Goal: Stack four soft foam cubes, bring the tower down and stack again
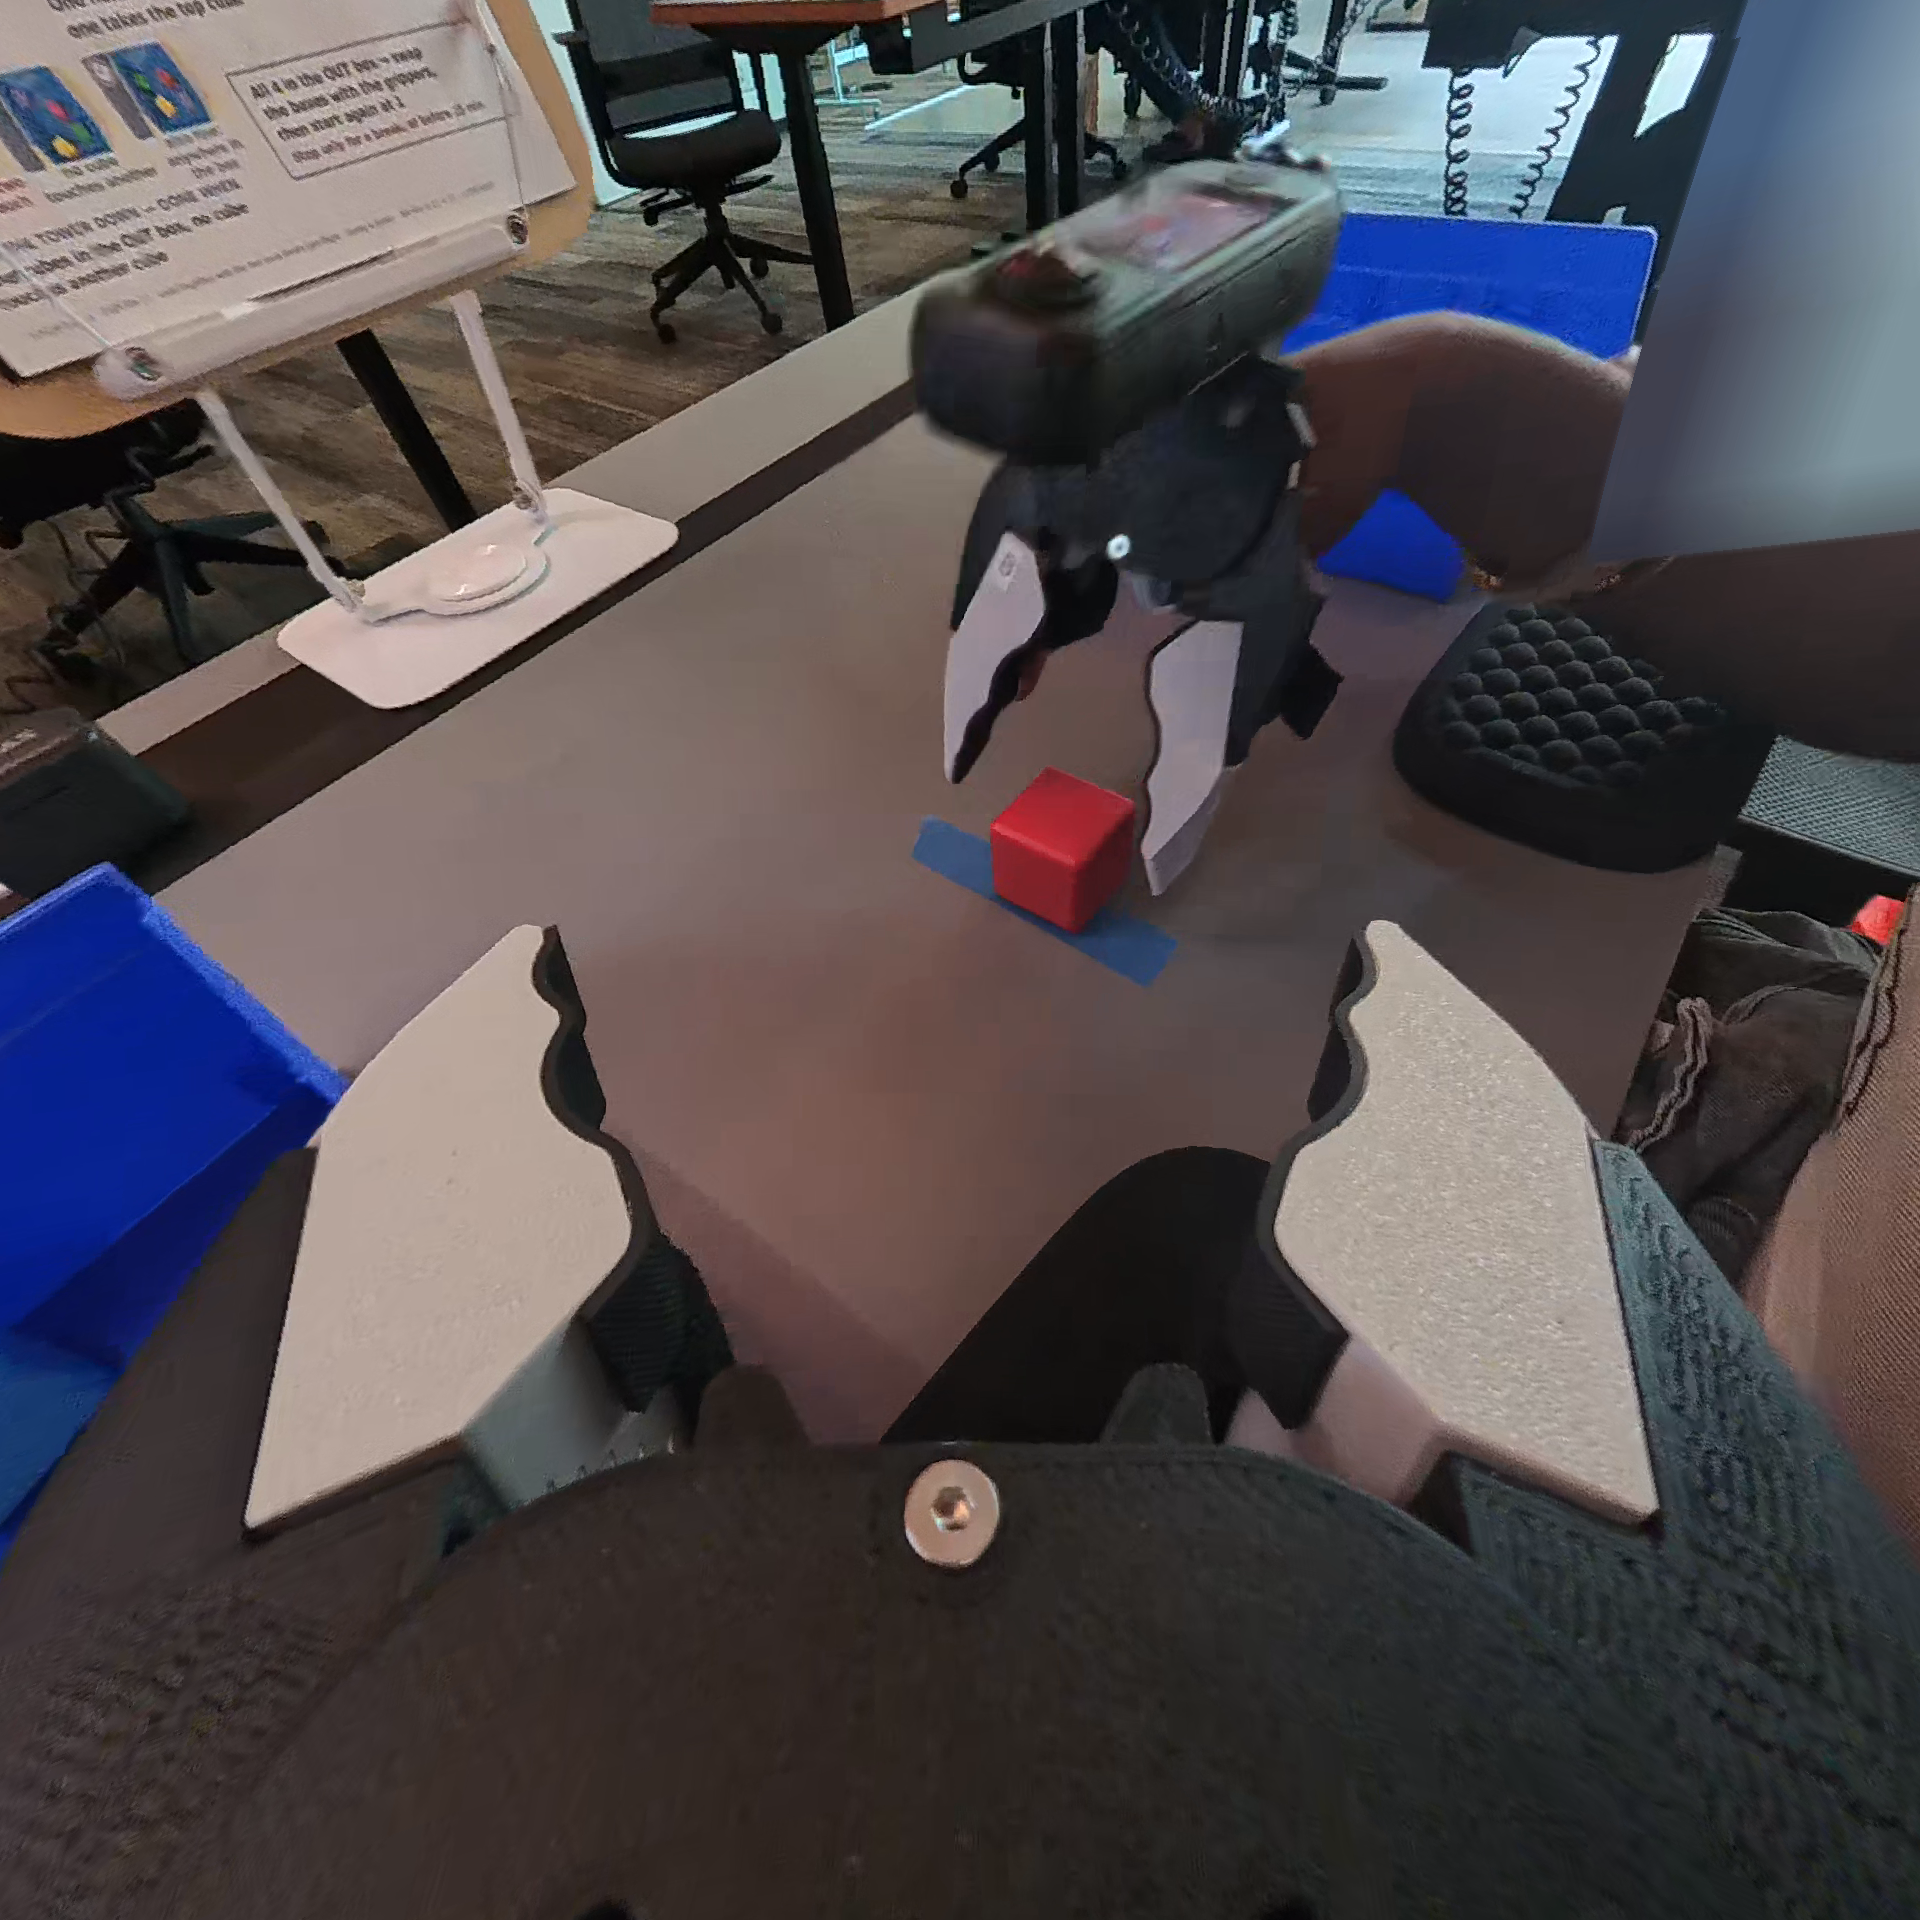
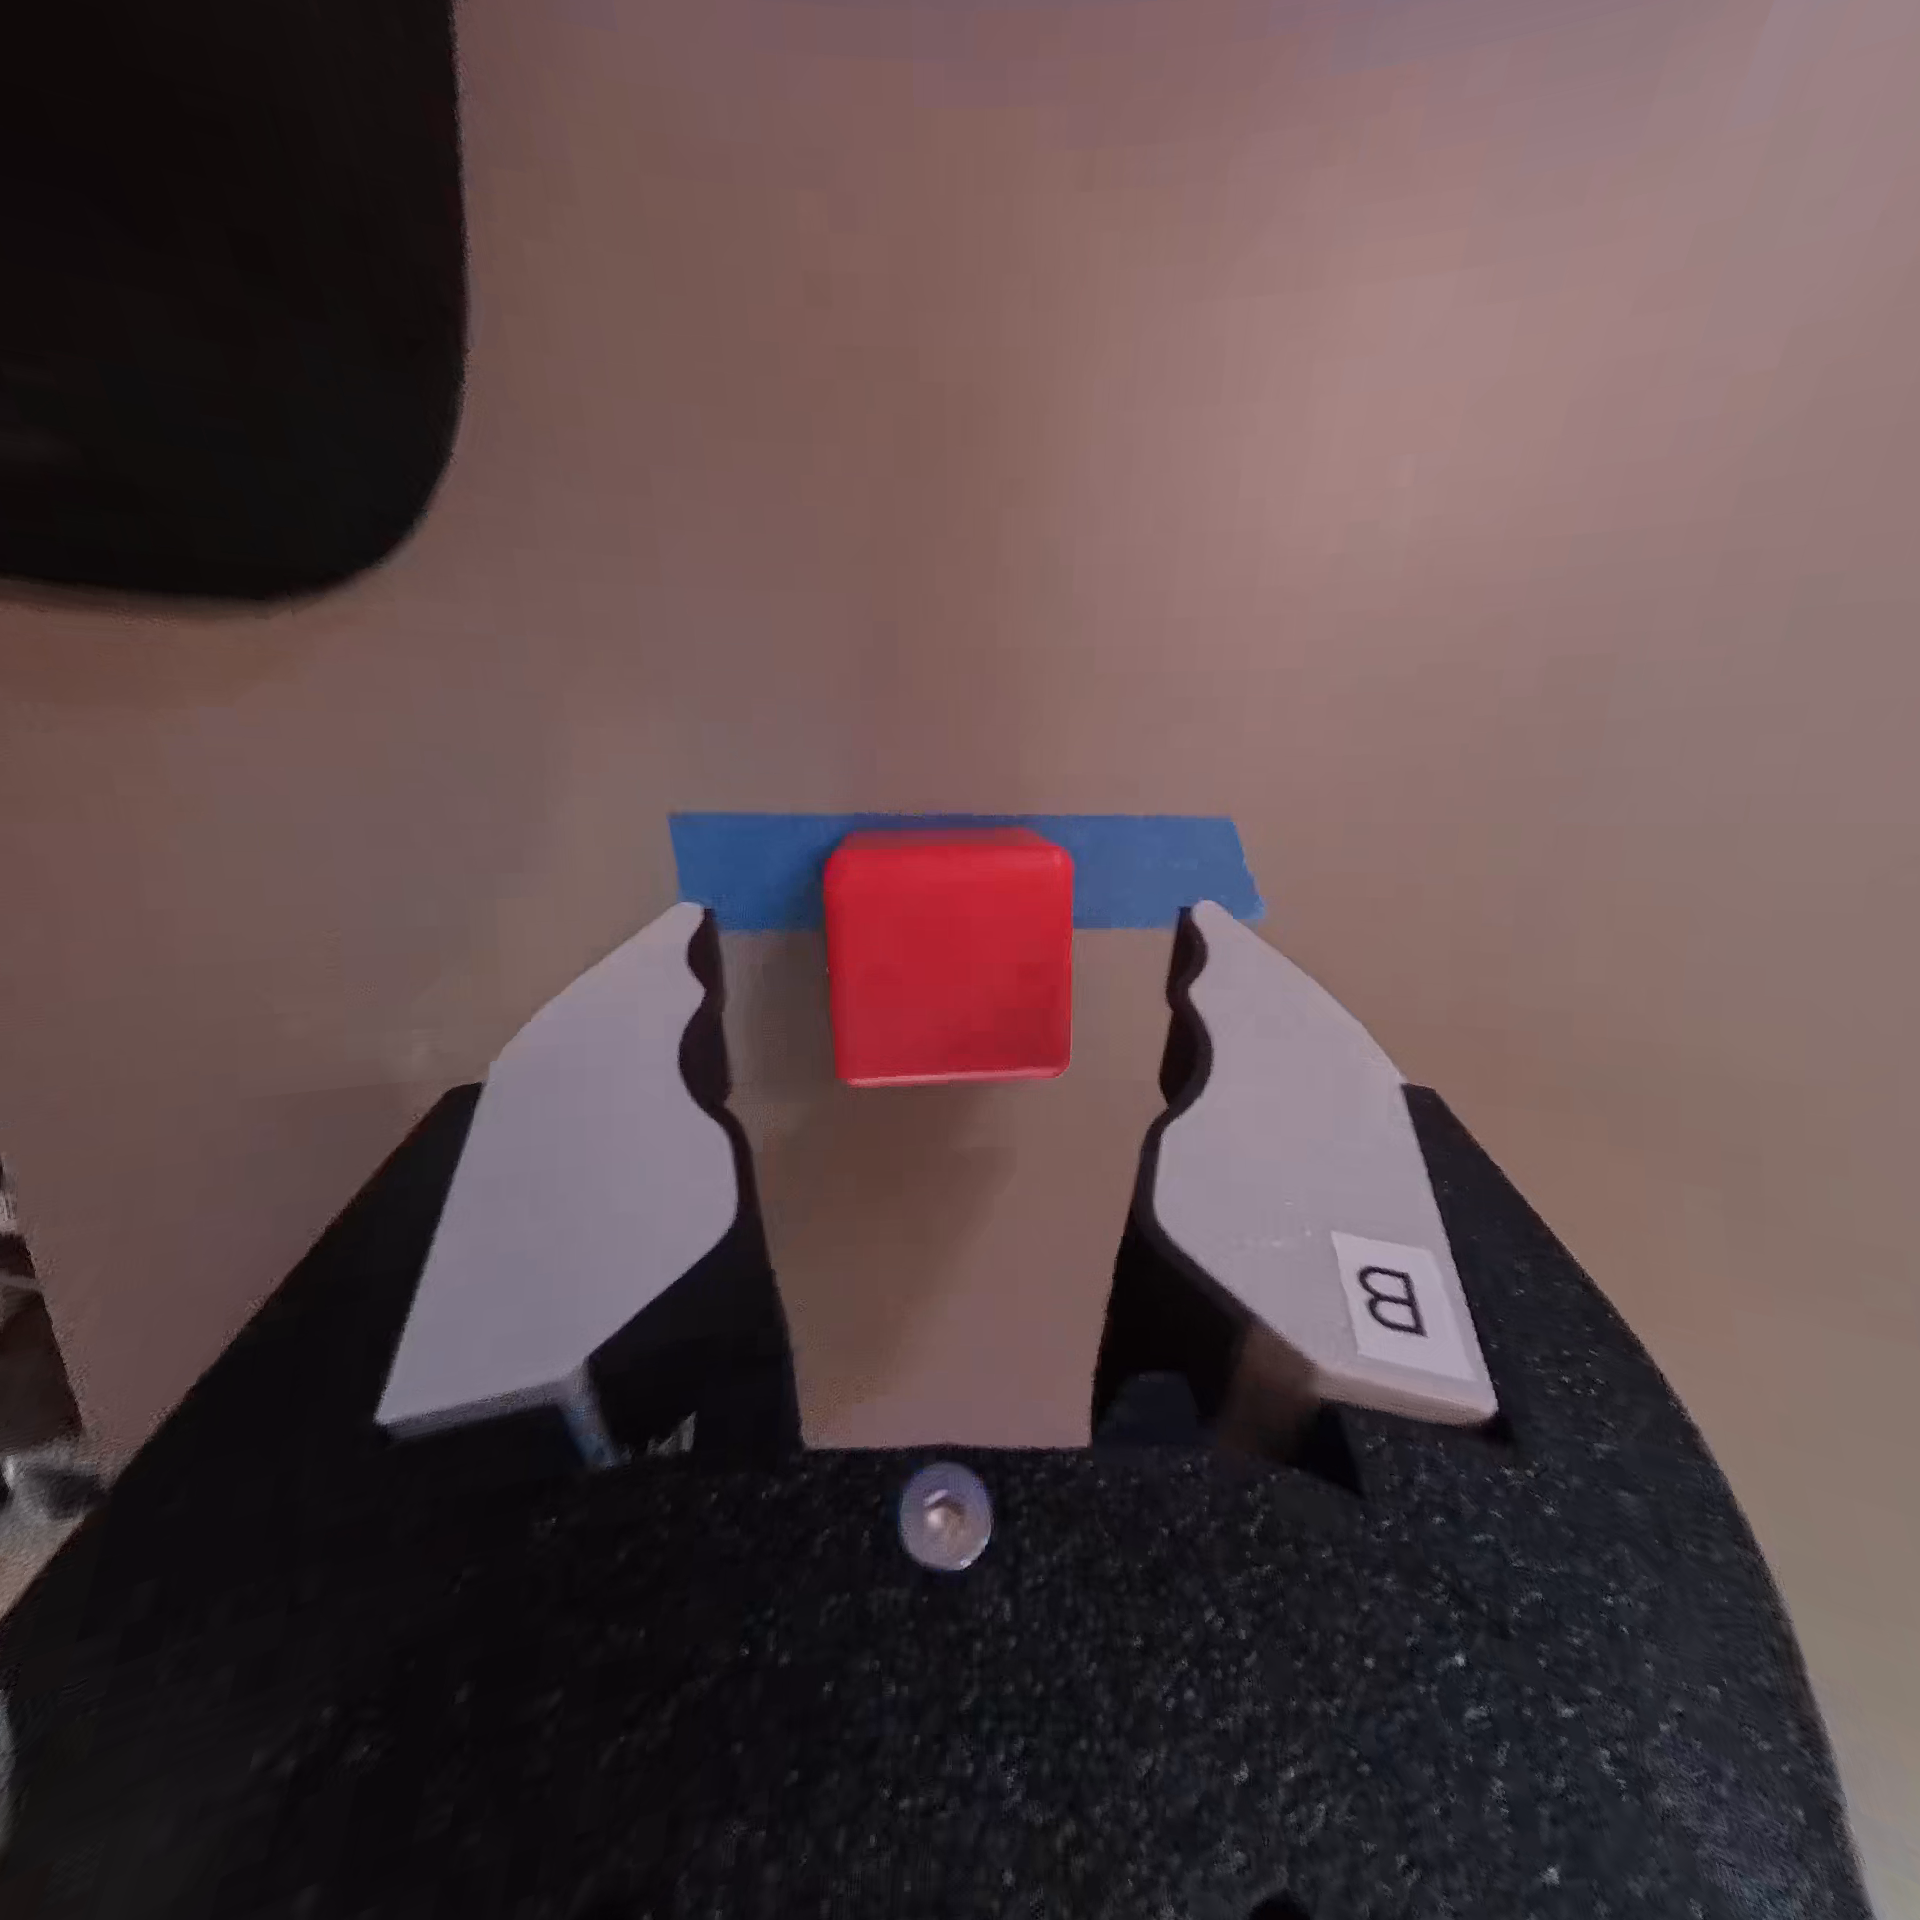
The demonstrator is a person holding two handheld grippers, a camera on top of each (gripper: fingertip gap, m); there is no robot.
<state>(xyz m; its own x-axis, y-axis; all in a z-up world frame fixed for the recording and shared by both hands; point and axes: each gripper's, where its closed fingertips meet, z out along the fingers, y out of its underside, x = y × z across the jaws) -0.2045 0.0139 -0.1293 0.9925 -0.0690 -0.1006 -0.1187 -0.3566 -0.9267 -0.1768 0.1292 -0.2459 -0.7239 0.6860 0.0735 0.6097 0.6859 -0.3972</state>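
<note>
A red foam cube (image 1: 1055, 862) sits alone on a strip of blue tape (image 1: 1138, 951) on the grey-brown table. My right gripper (image 1: 1062, 826) hangs over it, open, one finger to the cube's right and one above its left. In the right wrist view the cube (image 2: 948, 966) lies between the spread fingers of the right gripper (image 2: 945, 914), touching neither, with the tape (image 2: 748, 868) under it. My left gripper (image 1: 956, 935) is open and empty, nearer the table's front, pointing at the cube. No other cubes are clearly visible.
A blue bin (image 1: 125, 1122) stands at the left and another (image 1: 1486, 270) at the back right. A black bumpy pad (image 1: 1558, 727) lies right of the cube. A white stand with an instruction sheet (image 1: 468, 592) is at the back left. Dark cloth (image 1: 1745, 1039) lies at the right edge. The left gripper's tips are roughly 20 cm from the right gripper's.
</note>
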